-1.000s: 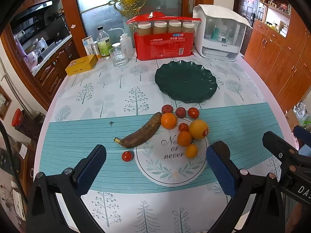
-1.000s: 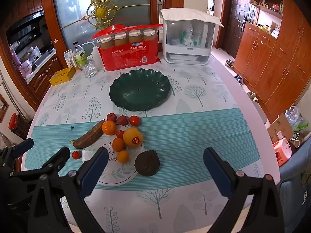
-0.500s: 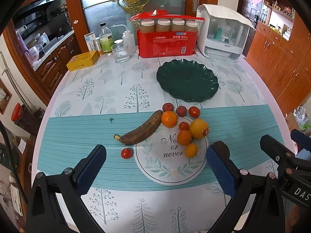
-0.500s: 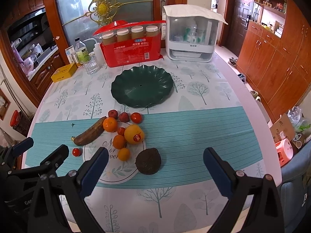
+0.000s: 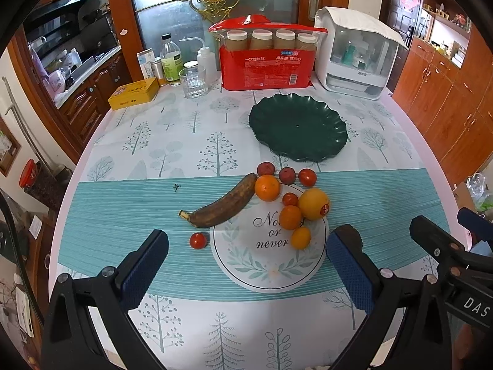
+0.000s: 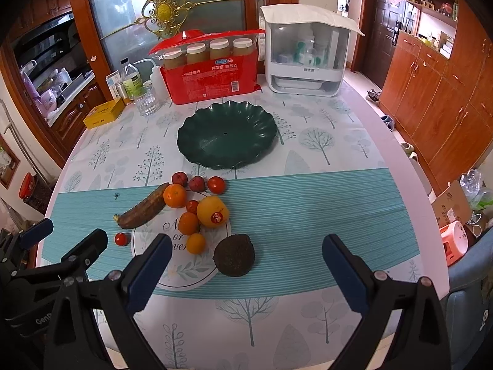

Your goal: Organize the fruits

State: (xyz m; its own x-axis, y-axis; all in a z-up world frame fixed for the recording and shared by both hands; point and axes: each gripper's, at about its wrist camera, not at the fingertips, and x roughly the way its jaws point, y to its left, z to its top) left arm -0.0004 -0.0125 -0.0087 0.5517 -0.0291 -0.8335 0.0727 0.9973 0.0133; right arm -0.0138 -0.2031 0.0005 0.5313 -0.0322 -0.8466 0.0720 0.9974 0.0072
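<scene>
While both of my grippers hang above the near edge of the table [image 5: 129, 141], I take the round mat [image 5: 271, 265] as my landmark. My left gripper [image 5: 246, 262] has its jaws wide apart, holding nothing, just short of the mat; my right gripper [image 6: 246, 262] is equally spread and empty, near the mat's right side. On the mat's far half sit a big orange [image 5: 313, 203], two smaller ones and a cherry tomato [image 5: 290, 199]. A brown banana [image 5: 222, 206] lies across the mat's far-left rim, its tip against another orange [image 5: 267, 187]. Three small red fruits line up just beyond the mat, one more tomato [image 5: 197, 240] just left of it. A dark avocado [image 6: 234, 255] touches the right rim. Beyond all this stands an empty green plate [image 5: 298, 126].
</scene>
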